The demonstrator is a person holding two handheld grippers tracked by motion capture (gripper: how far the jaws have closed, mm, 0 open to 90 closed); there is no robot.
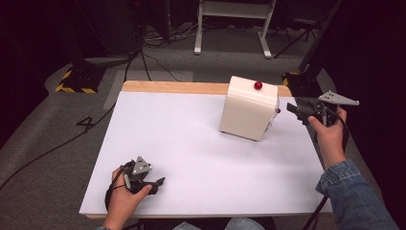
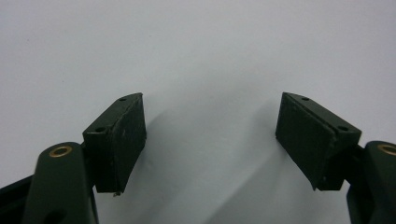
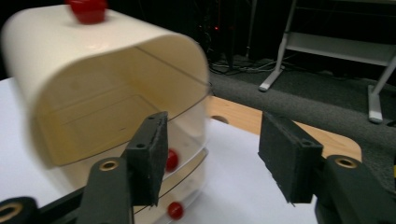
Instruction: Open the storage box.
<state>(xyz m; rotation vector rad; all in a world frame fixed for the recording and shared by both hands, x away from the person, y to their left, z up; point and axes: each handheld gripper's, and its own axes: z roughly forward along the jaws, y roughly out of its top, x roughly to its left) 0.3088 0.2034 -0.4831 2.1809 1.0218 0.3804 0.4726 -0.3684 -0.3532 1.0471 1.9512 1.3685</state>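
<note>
At the near left of the white table [image 1: 191, 158], the left gripper [image 1: 155, 186] rests low over the bare surface with its jaws wide apart and nothing between them. Toward the far right stands the cream box [image 1: 249, 112] with a red knob [image 1: 258, 85] on top. Just to the right of it, past the table's edge, the right gripper [image 1: 293, 110] is held in the air, pointing at the box, its jaws partly open and empty.

Cream box [image 1: 249, 109] with red knob [image 1: 258, 85] upper right of centre; right gripper [image 1: 293, 109] just beside it, left gripper [image 1: 160, 182] lower left.
</note>
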